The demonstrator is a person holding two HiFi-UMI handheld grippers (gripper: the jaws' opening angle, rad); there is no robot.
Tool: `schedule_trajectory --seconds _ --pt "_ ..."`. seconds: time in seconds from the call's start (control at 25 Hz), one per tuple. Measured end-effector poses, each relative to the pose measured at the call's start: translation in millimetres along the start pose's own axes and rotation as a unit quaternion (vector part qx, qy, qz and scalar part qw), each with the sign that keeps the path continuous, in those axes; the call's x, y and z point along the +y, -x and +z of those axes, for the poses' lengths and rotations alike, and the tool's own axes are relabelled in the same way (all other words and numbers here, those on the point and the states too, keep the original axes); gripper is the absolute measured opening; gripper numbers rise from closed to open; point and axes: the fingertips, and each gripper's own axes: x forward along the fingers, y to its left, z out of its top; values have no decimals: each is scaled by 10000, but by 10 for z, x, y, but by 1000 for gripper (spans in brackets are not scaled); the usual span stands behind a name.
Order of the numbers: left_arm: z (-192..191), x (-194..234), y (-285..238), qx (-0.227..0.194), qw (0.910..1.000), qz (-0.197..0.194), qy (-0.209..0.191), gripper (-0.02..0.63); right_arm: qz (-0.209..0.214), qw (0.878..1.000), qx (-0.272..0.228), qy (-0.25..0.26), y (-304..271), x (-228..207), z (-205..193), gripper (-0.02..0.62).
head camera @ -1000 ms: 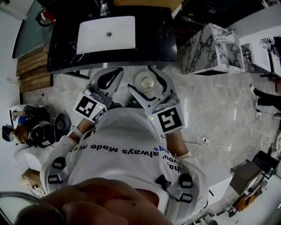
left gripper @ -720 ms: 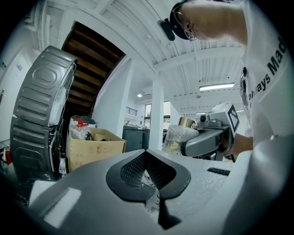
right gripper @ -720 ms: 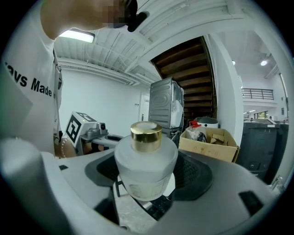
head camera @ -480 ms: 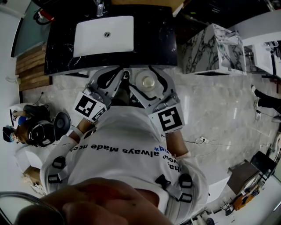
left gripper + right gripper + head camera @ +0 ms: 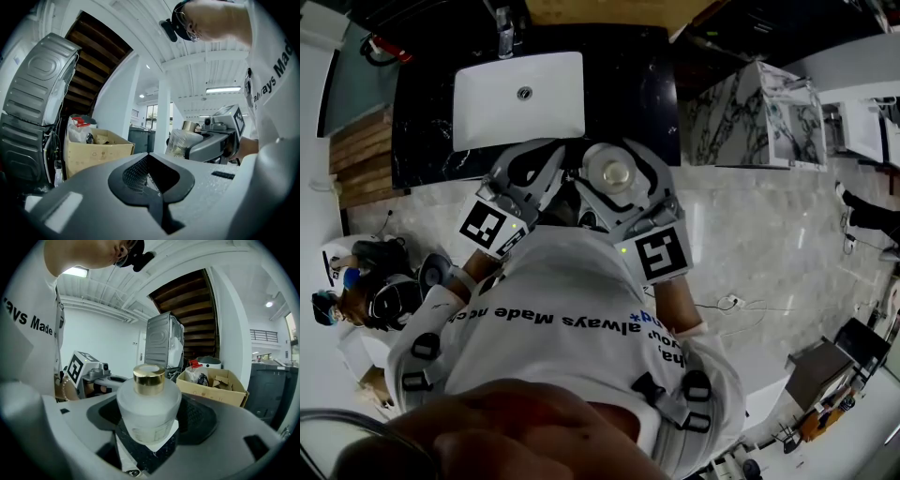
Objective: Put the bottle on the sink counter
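The right gripper [image 5: 614, 150] grips the frosted bottle [image 5: 149, 408] upright in its jaws, mid-frame at the near edge of the black bench [image 5: 628, 94], likely ready for setting down. The left gripper [image 5: 154, 187] hangs beside it, jaws together, empty.

Mock bathroom corner set up inside a large white industrial hall.

Bathroom fittings: a white rectangular basin [image 5: 520, 98] sunk in a black stone tabletop [image 5: 628, 84], with a chrome tap [image 5: 503, 37] behind it. A marble-veined cabinet block [image 5: 750, 117] stands just beside the tabletop, on a pale marble-look tiled floor [image 5: 769, 234]. Hall fabric: white-painted ceiling beams, a square white column [image 5: 163, 117], a fluorescent strip light [image 5: 226, 89] and the dark wooden underside of a staircase [image 5: 187, 315]. Storage clutter: an open cardboard box [image 5: 96, 152] of loose goods, a grey sheet-metal appliance casing [image 5: 161, 345], and trailing cables and equipment cases at the floor's edges.
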Motion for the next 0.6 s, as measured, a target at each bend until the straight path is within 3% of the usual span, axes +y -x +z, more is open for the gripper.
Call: schedule_trajectory --seconds 0.6 --pt "73 838 -452 43 9998 -180 71 3 -65 10000 34 -60 -781 -564 197 331"
